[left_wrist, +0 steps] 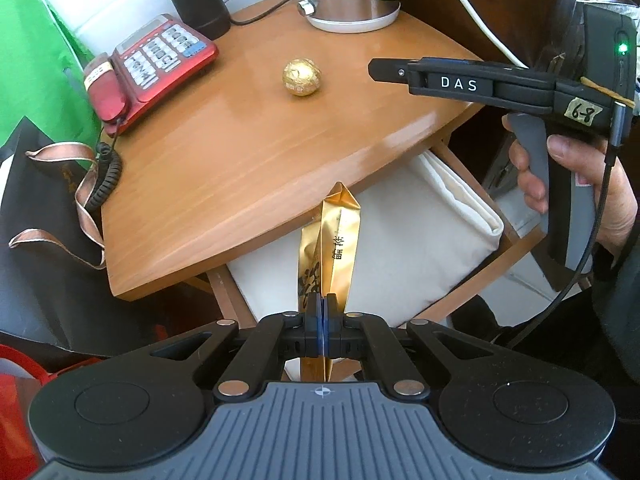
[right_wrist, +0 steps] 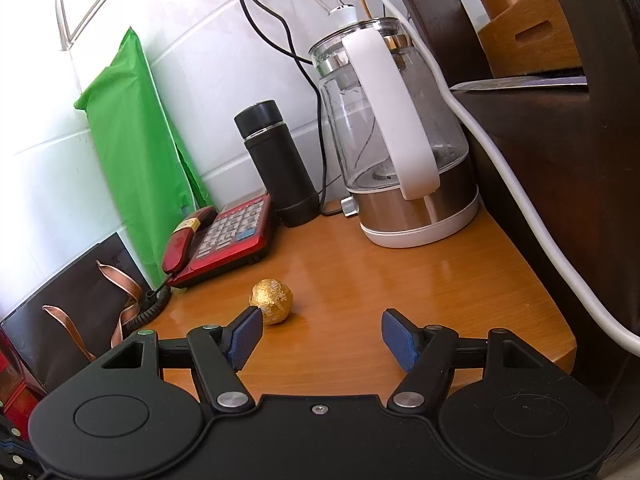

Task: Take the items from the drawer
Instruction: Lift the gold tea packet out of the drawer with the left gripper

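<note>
My left gripper (left_wrist: 322,304) is shut on a gold foil packet (left_wrist: 334,240) with black characters, held upright above the open drawer (left_wrist: 440,220), which is lined with white cloth. A gold foil ball (left_wrist: 302,77) rests on the wooden tabletop (left_wrist: 240,152). In the left wrist view my right gripper (left_wrist: 384,70) hovers over the table's right side, held by a hand (left_wrist: 576,184). From its own camera my right gripper (right_wrist: 322,338) is open, with the gold foil ball (right_wrist: 272,301) just beyond its left fingertip (right_wrist: 245,336).
A red telephone (right_wrist: 224,240) with a coiled cord, a black flask (right_wrist: 280,164) and a glass kettle (right_wrist: 396,152) stand at the back of the table. A green bag (right_wrist: 136,152) leans on the tiled wall. Dark wooden furniture (right_wrist: 560,200) rises at right; a black bag (left_wrist: 44,220) sits left.
</note>
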Demonstrator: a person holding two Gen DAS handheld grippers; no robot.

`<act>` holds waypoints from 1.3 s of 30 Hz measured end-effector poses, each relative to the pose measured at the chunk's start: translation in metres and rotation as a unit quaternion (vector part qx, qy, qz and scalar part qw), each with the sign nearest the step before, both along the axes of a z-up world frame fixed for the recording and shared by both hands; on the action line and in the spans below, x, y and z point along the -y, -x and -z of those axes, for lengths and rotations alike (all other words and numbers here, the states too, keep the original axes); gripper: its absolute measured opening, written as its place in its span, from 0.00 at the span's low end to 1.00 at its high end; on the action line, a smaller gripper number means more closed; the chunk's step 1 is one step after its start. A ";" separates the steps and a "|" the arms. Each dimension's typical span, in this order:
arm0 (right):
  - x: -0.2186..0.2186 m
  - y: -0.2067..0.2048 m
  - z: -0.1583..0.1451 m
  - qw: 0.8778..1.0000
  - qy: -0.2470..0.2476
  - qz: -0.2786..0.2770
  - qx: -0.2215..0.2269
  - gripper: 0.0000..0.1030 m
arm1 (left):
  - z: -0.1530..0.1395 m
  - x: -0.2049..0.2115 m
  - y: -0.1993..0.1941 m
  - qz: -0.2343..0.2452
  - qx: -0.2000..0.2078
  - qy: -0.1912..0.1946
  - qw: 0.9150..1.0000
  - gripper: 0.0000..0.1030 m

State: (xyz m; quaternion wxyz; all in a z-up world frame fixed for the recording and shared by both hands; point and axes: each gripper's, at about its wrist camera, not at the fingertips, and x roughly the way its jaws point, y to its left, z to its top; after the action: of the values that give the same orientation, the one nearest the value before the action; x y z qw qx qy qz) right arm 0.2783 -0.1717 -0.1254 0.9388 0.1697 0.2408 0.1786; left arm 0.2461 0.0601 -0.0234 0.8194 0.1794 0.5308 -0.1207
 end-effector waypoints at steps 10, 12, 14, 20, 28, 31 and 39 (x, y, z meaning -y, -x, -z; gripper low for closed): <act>-0.001 0.000 0.000 1.000 0.001 -0.002 0.000 0.63 | -0.016 -0.004 -0.003 -0.016 0.015 0.010 1.000 0.00; -0.002 0.000 0.000 1.000 0.003 -0.003 0.000 0.63 | -0.017 -0.005 -0.006 -0.019 0.018 0.009 1.000 0.00; -0.002 0.000 -0.001 1.000 0.005 -0.003 0.002 0.63 | -0.019 -0.006 -0.009 -0.025 0.022 0.009 0.999 0.00; -0.004 0.000 0.000 1.000 0.008 -0.008 0.000 0.63 | -0.024 -0.008 -0.023 -0.042 0.040 0.013 0.998 0.00; -0.005 0.000 0.000 1.000 0.011 -0.010 -0.002 0.63 | -0.023 -0.012 -0.051 -0.074 0.052 0.029 0.995 0.00; -0.005 0.000 0.000 1.000 0.011 -0.011 -0.002 0.63 | -0.022 -0.012 -0.061 -0.084 0.056 0.034 0.994 0.00; -0.003 -0.001 0.002 1.000 0.008 -0.011 -0.004 0.63 | -0.022 -0.009 -0.083 -0.103 0.076 0.025 0.991 0.00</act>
State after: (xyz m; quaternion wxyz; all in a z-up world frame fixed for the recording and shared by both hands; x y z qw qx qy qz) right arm 0.2793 -0.1686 -0.1270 0.9370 0.1607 0.2479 0.1863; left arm 0.3286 0.0692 -0.0011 0.8699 0.1116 0.4791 -0.0345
